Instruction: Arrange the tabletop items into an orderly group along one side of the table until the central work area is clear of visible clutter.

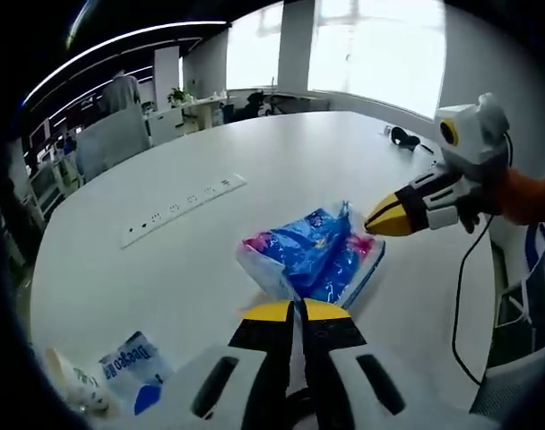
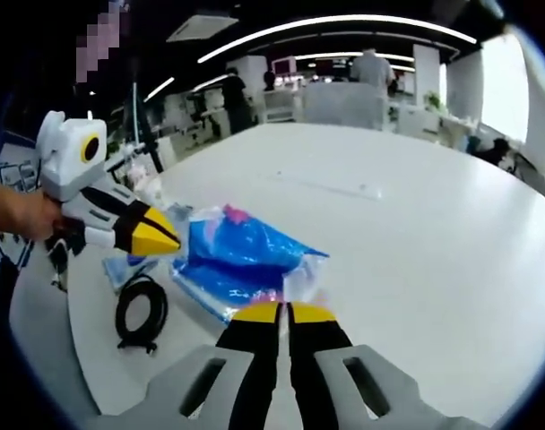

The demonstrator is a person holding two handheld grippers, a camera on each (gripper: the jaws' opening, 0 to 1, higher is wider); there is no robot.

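Note:
A crinkled blue and pink plastic packet (image 1: 313,255) lies on the white table (image 1: 255,161), between the two grippers. My left gripper (image 1: 295,309) is shut, its yellow tips just short of the packet's near edge. My right gripper (image 1: 382,220) comes in from the right, also shut, with its tip by the packet's right corner. In the right gripper view the packet (image 2: 241,260) sits straight ahead of my right gripper (image 2: 286,312). The left gripper (image 2: 163,237) points at the packet's left edge. Nothing shows between either pair of jaws.
A white power strip (image 1: 183,208) lies flat beyond the packet. A small blue and white sachet (image 1: 134,363) rests near the table's edge, by a coiled black cable (image 2: 140,313). A black object (image 1: 402,137) sits at the far side. Desks and people stand behind.

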